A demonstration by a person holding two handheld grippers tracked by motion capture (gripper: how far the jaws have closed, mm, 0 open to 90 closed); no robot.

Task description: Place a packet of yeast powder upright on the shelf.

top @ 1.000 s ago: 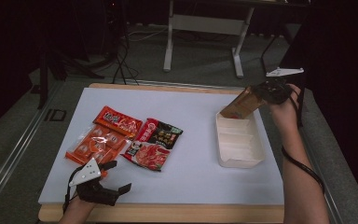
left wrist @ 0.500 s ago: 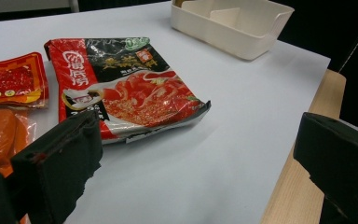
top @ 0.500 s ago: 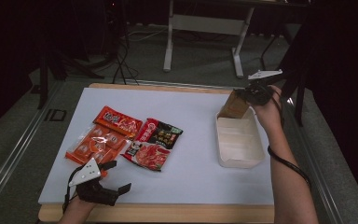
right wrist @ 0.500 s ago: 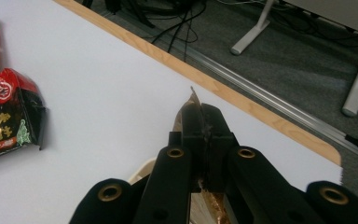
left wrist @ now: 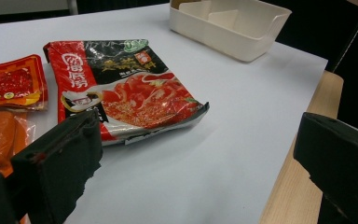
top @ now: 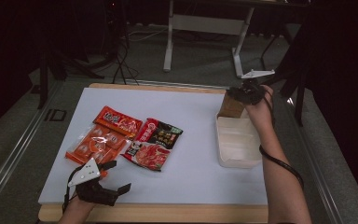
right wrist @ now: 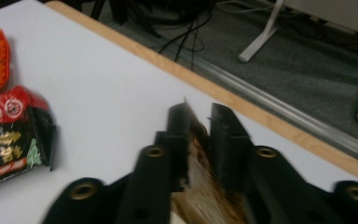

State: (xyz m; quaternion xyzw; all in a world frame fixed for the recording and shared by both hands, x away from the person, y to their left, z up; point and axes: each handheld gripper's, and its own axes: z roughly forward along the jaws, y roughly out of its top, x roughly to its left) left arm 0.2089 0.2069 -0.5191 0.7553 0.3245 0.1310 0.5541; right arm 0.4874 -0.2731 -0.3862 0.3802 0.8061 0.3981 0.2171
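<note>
Right gripper over the bin, jaws just easing apart, brown packet between. Left gripper spread, empty, near snack packets on counter.

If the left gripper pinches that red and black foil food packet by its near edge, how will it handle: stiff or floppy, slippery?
The red and black foil food packet will probably flop: it lies flat and thin, and its near corner curls up. Its glossy film looks slippery, so a shallow pinch may slide off. It seems light, so a push would likely skid it across the smooth white table.
</note>
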